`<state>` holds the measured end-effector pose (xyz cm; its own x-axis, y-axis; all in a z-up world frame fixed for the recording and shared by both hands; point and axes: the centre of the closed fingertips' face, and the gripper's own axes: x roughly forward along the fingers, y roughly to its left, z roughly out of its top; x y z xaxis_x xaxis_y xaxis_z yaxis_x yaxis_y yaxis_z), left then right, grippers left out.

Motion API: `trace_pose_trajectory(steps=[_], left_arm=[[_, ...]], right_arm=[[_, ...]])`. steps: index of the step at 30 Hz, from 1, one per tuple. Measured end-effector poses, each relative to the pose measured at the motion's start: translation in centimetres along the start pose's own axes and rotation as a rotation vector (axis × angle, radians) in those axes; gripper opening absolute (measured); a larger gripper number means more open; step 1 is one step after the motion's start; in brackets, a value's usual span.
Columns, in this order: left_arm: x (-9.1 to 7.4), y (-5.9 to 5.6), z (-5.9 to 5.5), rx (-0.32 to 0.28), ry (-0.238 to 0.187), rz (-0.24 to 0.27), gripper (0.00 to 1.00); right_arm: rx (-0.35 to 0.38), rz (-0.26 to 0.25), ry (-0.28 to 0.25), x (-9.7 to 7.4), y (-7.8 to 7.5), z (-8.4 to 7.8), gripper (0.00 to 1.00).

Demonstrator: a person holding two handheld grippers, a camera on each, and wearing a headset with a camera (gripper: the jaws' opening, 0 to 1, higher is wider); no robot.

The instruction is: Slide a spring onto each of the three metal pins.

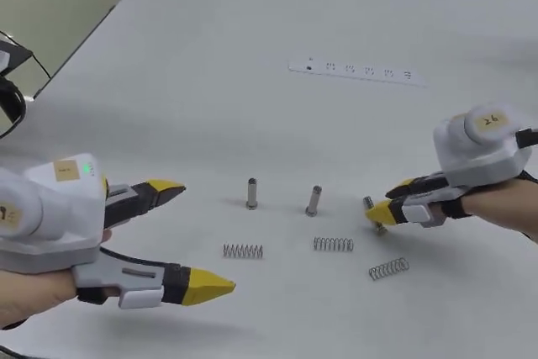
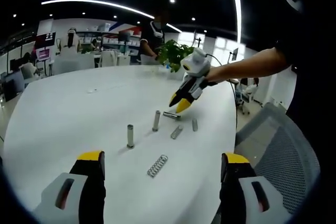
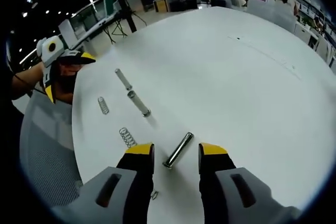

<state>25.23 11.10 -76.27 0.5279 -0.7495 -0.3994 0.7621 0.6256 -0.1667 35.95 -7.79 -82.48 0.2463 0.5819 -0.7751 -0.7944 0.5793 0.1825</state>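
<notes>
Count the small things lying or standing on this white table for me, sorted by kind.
Metal pins: 3
Springs: 3
White printed strip: 1
Total: 7

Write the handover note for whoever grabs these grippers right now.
Left gripper: open, empty, hovering over the table.
Right gripper: jaws narrowly open on either side of the right pin, not clamped.
Left pin and middle pin stand upright.
Left spring, middle spring and right spring lie loose in front of the pins.
Done: nothing; no spring is on a pin.
Left: all three.
</notes>
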Motion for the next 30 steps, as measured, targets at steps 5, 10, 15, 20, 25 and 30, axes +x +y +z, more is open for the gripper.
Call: trace_pose_trajectory(steps=[5, 10, 15, 20, 25, 30], left_arm=[[0.1, 0.0, -0.1, 0.001, -0.001, -0.002, 0.89], [0.0, 0.1, -0.1, -0.001, -0.001, -0.002, 0.91], [0.0, 0.1, -0.1, -0.004, 0.0, -0.002, 0.91], [-0.1, 0.1, -0.3, -0.008, 0.003, -0.001, 0.91], [0.0, 0.2, -0.4, -0.009, 0.003, 0.001, 0.91], [-0.1, 0.3, -0.5, -0.011, 0.002, 0.002, 0.91]], right_arm=[[0.021, 0.001, 0.014, 0.5, 0.0, 0.0, 0.3], [0.044, -0.011, 0.029, 1.0, -0.3, 0.0, 0.28], [0.078, -0.022, 0.057, 1.4, -0.5, -0.2, 0.22], [0.093, -0.028, 0.069, 1.6, -0.6, -0.3, 0.2], [0.106, -0.039, 0.081, 1.8, -0.9, -0.5, 0.18], [0.11, -0.042, 0.09, 2.0, -0.9, -0.7, 0.15]])
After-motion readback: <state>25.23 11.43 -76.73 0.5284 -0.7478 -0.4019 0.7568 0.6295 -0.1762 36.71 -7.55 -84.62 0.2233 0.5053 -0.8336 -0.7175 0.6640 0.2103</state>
